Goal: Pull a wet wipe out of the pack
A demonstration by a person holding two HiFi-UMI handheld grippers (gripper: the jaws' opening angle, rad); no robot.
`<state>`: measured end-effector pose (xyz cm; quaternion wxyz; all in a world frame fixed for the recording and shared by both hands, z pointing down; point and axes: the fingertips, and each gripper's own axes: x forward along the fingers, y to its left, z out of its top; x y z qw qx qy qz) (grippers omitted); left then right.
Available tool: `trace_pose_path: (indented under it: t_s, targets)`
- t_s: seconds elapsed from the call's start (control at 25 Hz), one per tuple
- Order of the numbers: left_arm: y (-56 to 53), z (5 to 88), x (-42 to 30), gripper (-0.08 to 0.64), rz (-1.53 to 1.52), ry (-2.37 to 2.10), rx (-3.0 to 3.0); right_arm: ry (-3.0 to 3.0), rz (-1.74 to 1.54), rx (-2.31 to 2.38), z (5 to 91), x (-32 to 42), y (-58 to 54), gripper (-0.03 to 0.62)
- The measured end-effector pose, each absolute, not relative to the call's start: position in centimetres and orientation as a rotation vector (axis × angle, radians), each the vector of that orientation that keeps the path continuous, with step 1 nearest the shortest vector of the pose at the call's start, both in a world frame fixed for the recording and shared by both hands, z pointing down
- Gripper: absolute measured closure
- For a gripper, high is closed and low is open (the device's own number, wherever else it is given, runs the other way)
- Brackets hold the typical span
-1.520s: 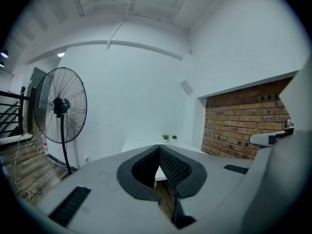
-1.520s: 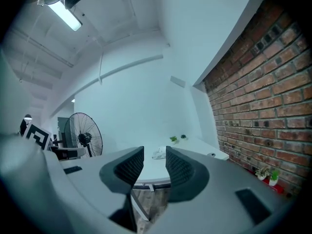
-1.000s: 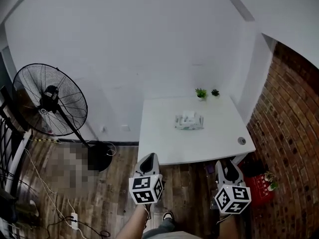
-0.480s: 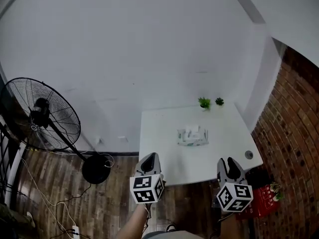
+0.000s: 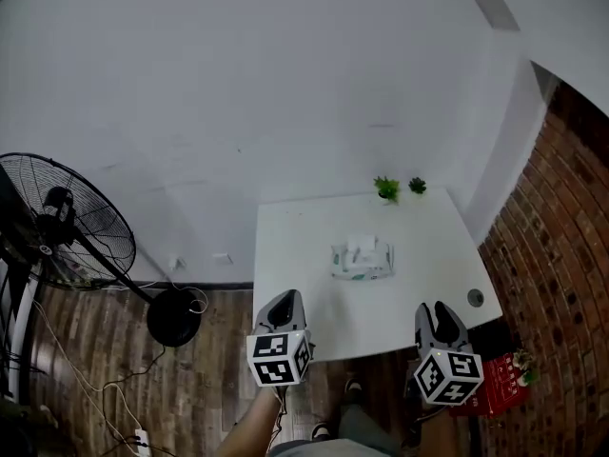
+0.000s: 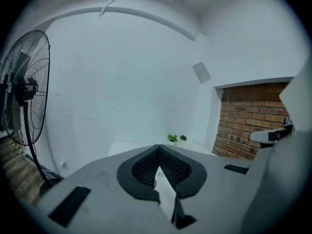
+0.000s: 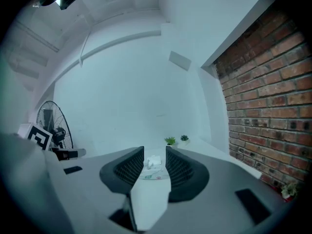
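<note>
The wet wipe pack (image 5: 363, 258) lies flat in the middle of the white table (image 5: 295, 246), a white wipe standing up from its top. In the right gripper view the pack (image 7: 153, 168) shows far off, between the pads. Both grippers hang short of the table's near edge, well away from the pack. My left gripper (image 5: 281, 306) is shut, its pads meeting at the tip (image 6: 158, 147), nothing held. My right gripper (image 5: 438, 314) is open and empty, with a clear gap between its pads (image 7: 155, 150).
Two small potted plants (image 5: 385, 188) (image 5: 417, 186) stand at the table's far edge. A round grommet (image 5: 475, 298) sits near its right corner. A standing fan (image 5: 67, 222) is on the wooden floor at left, cables beside it. A brick wall (image 5: 561, 255) and a red box (image 5: 495, 393) lie right.
The view has moved forward: the table and pack now sit closer and lower, the fan has slid left. Both grippers keep their places in the view.
</note>
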<state>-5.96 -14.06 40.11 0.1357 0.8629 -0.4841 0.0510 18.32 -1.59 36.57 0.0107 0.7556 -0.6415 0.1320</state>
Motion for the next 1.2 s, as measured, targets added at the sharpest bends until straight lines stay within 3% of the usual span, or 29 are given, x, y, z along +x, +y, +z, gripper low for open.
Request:
trace_pose_path:
  t_s: [0.8,1.2]
  targets:
    - [-26.1,39.4,-1.5,0.56,0.144,-1.657,2.322,-2.207,0.454,2.116,36.6,25.9,-19.1,0.453]
    - [-28.7,41.6,-1.3,0.56,0.198,-1.661,2.261,-2.233,0.546,2.011,39.5,25.6,-23.1,0.453]
